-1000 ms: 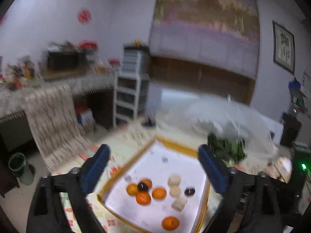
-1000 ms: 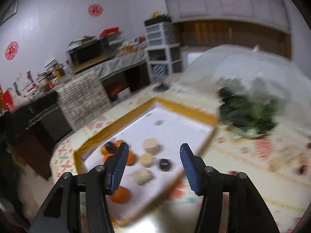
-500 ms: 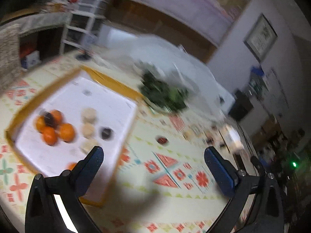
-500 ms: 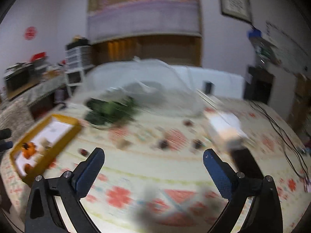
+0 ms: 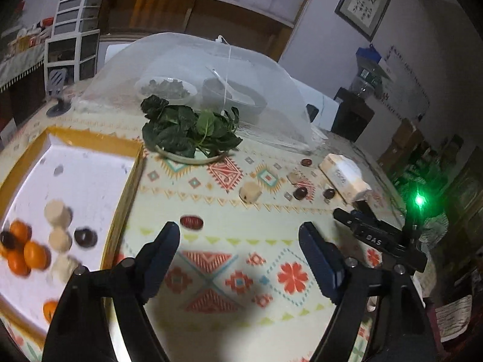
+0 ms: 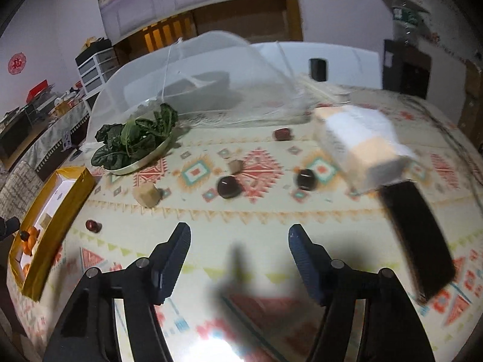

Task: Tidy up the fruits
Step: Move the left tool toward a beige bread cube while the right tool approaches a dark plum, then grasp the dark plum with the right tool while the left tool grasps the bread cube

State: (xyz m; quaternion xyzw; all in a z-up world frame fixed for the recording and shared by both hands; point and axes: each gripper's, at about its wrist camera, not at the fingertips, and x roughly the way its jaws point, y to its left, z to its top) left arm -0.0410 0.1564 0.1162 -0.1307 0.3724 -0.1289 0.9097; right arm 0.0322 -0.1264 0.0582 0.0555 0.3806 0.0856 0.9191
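Here, both grippers (image 5: 238, 235) (image 6: 238, 238) gape empty; a glossy dark-red fruit (image 5: 191, 222) lies loose.

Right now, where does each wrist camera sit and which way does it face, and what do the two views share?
Left wrist: on the left gripper, above the tablecloth, facing the spinach plate and mesh food cover; yellow-rimmed tray at left; its open blue fingers show, plus the other gripper at right.
Right wrist: on the right gripper, facing the same cover, with dark fruits and a white carton ahead; its own open fingers show.
Shared: spinach plate, cover, tray, carton, red fruit.
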